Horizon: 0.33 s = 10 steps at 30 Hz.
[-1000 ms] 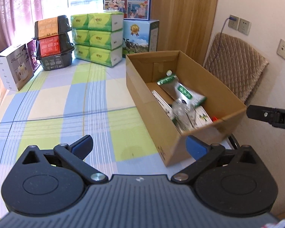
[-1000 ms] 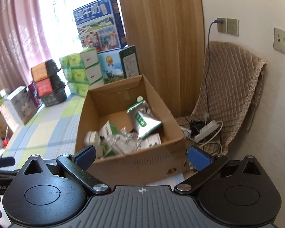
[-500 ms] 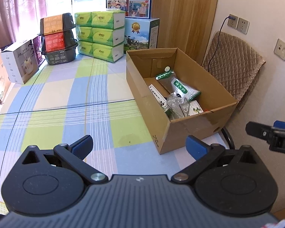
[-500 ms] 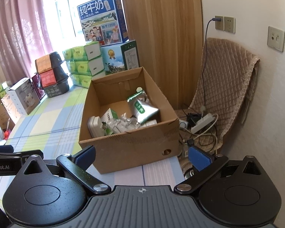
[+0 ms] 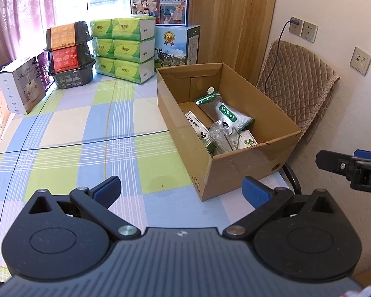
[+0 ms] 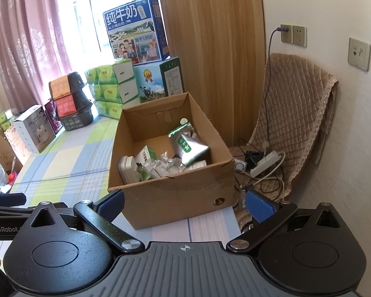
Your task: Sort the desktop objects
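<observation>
Table (image 5: 69,128): we see a checked cloth of blue, green and cream, bare in the foreground.
Cardboard box (image 5: 237,165): open-topped, standing at the table's right edge, near a quilted chair (image 6: 301,113).
Box contents: we find the sorted objects here, a silver-green pouch (image 6: 186,144), crumpled clear plastic (image 5: 221,135), small cartons.
Left gripper (image 5: 181,191): we note blue pads spread wide, nothing between them.
Right gripper (image 6: 184,204): likewise spread, empty, facing the box.
</observation>
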Available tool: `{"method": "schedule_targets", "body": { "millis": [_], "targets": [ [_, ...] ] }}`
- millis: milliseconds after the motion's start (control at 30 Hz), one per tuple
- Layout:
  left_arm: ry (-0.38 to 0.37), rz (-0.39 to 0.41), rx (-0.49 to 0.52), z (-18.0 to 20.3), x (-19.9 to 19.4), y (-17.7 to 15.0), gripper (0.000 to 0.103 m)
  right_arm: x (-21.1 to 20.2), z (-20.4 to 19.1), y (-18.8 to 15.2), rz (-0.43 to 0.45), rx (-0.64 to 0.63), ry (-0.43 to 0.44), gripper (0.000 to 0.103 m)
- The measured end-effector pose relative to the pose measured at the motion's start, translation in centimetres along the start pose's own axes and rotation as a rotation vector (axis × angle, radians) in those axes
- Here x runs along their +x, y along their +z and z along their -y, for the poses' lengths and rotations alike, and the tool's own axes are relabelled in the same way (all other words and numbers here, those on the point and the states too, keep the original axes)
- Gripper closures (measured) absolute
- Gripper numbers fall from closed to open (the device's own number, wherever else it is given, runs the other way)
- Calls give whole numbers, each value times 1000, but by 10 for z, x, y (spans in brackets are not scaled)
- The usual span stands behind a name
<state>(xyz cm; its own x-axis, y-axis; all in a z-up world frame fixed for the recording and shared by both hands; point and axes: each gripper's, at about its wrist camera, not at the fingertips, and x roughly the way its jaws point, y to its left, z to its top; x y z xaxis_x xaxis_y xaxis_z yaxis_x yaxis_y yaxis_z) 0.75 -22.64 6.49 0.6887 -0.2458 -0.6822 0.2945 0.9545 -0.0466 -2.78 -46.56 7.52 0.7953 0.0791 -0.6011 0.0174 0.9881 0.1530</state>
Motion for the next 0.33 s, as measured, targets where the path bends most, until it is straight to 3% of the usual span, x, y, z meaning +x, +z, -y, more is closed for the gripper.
{"method": "schedule_targets", "body": {
  "millis": [333],
  "targets": [
    [-22, 7, 8, 3, 2, -1, 1, 4, 3, -7, -17, 4, -13, 2]
  ]
}}
